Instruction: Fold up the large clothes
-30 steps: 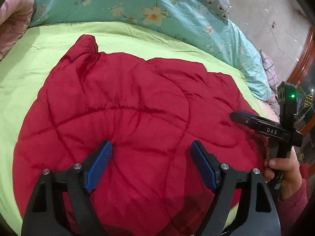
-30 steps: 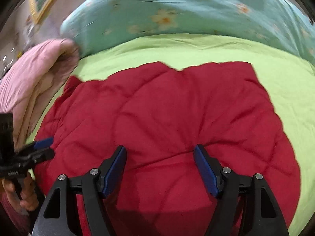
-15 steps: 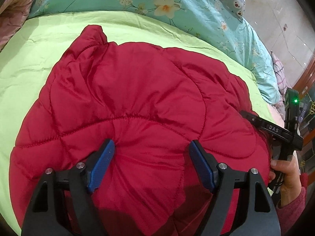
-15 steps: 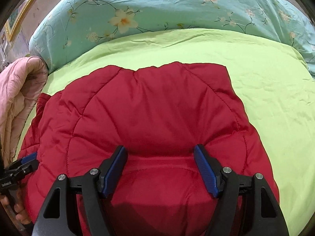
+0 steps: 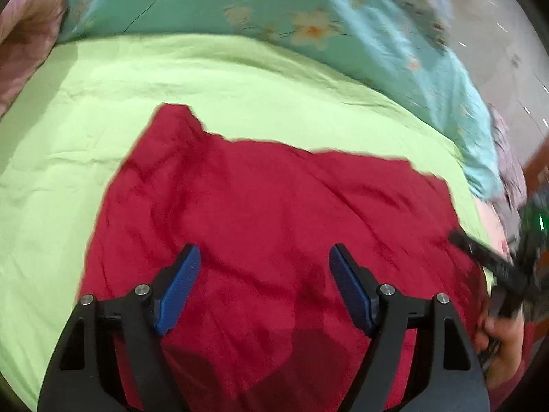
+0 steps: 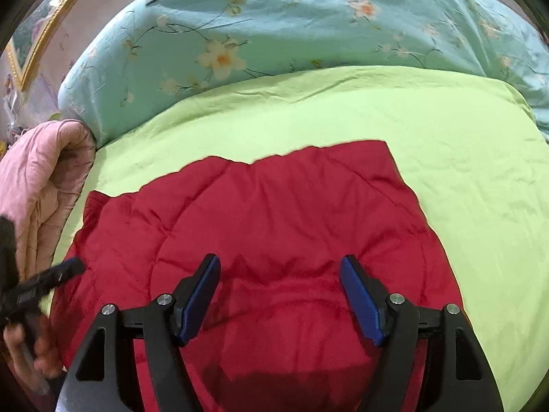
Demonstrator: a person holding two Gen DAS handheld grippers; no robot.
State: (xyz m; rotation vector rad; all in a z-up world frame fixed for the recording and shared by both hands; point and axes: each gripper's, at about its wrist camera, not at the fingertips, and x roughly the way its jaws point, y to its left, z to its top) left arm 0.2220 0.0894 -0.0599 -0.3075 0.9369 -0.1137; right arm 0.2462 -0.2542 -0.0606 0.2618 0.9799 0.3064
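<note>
**Hovering over the red jacket, both jaws empty**

Hanging nearest the lens, the left hand-held gripper (image 5: 264, 286) and the right hand-held gripper (image 6: 279, 297) both point down at the cloth w/ jaws spread wide, nothing between the blue pads; neither grips fabric. Below them the red quilted jacket (image 6: 274, 213) lies spread on the bed's green sheet (image 6: 463, 158), roughly folded flat, one lumpy corner sticking up at its far left in the left view. Just beside the jacket's left edge sits a pink quilted garment (image 6: 37, 185). Beyond the sheet, a teal floral duvet (image 6: 274, 27) is bunched along the back.

Risks, as I judge them:
- Puffy fill is slick & springy: a shallow pinch could catch only the top layer, so the fold opens or drags crooked.
- Two grippers grabbing uneven spots → skewed fold line.
- Left view is blurred, so exact edge of the jacket there is hard to tell; aiming off could miss the hem.
- Pulling toward the pink garment could snag it.
</note>
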